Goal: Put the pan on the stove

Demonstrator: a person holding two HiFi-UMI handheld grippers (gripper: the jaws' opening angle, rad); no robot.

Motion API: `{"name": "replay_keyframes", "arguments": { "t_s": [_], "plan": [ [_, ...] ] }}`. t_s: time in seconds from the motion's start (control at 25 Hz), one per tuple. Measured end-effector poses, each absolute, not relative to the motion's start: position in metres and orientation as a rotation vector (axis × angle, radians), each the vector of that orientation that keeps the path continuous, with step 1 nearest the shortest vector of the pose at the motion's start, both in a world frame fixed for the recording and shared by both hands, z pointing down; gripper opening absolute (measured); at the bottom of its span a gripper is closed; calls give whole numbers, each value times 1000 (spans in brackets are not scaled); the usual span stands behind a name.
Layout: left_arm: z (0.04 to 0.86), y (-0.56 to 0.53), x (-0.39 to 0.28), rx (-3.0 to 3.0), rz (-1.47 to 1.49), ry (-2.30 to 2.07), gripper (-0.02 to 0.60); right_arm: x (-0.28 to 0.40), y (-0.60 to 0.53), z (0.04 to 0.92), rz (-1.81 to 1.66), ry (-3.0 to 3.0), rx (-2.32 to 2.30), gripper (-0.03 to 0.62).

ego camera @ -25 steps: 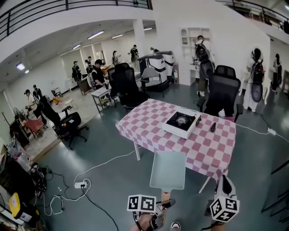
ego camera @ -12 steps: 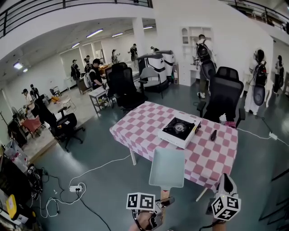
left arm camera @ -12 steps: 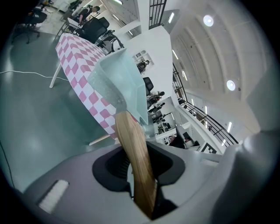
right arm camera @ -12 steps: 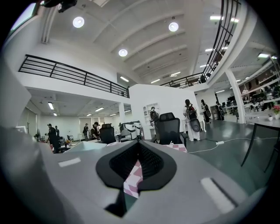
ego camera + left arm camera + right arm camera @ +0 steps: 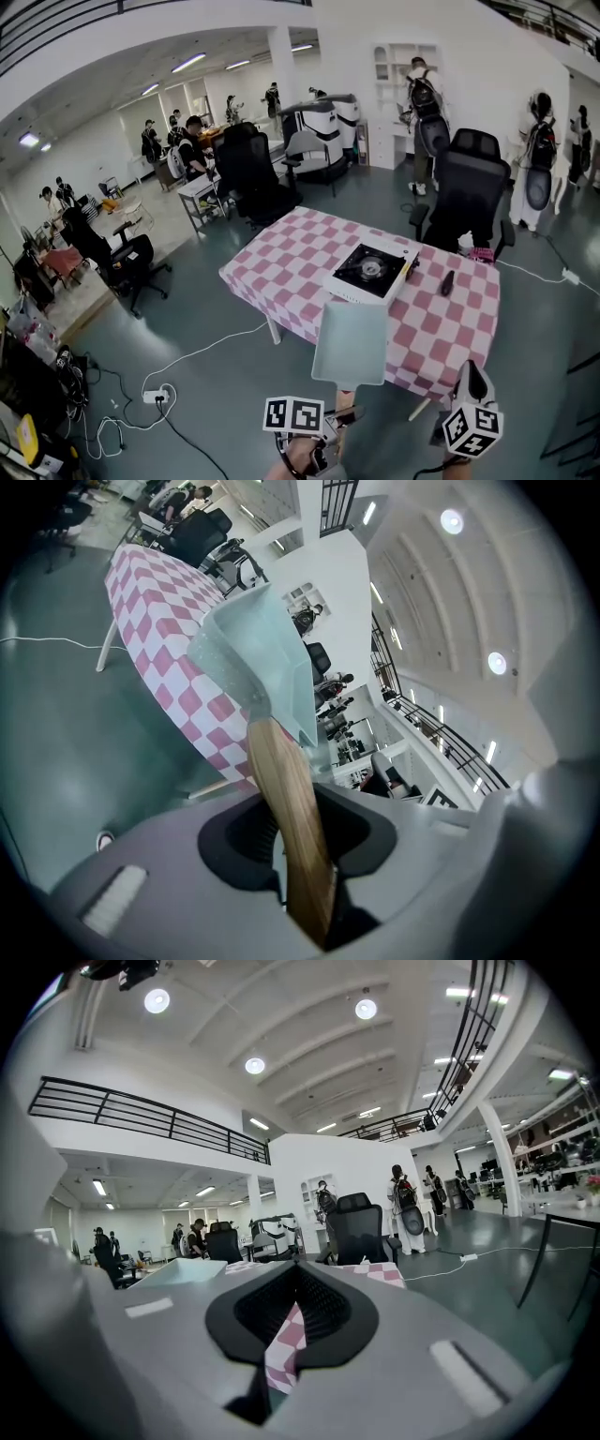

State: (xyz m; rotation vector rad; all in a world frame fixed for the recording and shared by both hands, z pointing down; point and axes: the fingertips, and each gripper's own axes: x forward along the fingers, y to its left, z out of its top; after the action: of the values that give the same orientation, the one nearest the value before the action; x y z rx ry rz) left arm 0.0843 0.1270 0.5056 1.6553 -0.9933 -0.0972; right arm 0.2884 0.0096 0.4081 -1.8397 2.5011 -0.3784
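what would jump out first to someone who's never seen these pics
The pale mint-green square pan with a wooden handle catches the eye first. It is held in the air by the left gripper, clamped on its handle, and shows against the table's near edge. Behind it, the table with the pink-and-white checked cloth stands mid-hall on the grey floor, with a white portable gas stove with a black top on it.

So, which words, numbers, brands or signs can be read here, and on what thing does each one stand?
No text can be read.
Cubes on the left gripper and right gripper: only black-and-white square patterns, no letters.
Stove: any label is too small to read.
Pan: plain.
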Motion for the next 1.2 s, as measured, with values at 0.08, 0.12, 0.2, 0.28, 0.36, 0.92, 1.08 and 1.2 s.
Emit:
{"name": "replay_keyframes", "arguments": {
  "t_s": [0.08, 0.12, 0.2, 0.28, 0.36, 0.92, 1.08, 1.2],
  "plan": [
    [510, 116, 81, 1658, -80, -986, 97, 287, 1, 414, -396, 2496, -1859, 9],
    [511, 109, 79, 1660, -74, -980, 97, 286, -3, 416, -402, 2491, -1871, 9],
    [510, 95, 74, 1664, -69, -957, 97, 285, -13, 416, -406, 2474, -1900, 9],
    [510, 79, 66, 1674, -61, -928, 98, 282, -25, 416, -405, 2439, -1938, 9],
    [509, 60, 57, 1694, -42, -901, 98, 278, -40, 416, -418, 2391, -1975, 9],
    [484, -84, -32, 1792, 113, -755, 100, 194, -151, 398, -452, 2206, -2116, 9],
    [479, -116, -54, 1813, 145, -724, 100, 177, -178, 394, -450, 2149, -2145, 9],
    [477, -135, -68, 1824, 174, -701, 100, 164, -194, 392, -445, 2109, -2162, 9]
  ]
}}
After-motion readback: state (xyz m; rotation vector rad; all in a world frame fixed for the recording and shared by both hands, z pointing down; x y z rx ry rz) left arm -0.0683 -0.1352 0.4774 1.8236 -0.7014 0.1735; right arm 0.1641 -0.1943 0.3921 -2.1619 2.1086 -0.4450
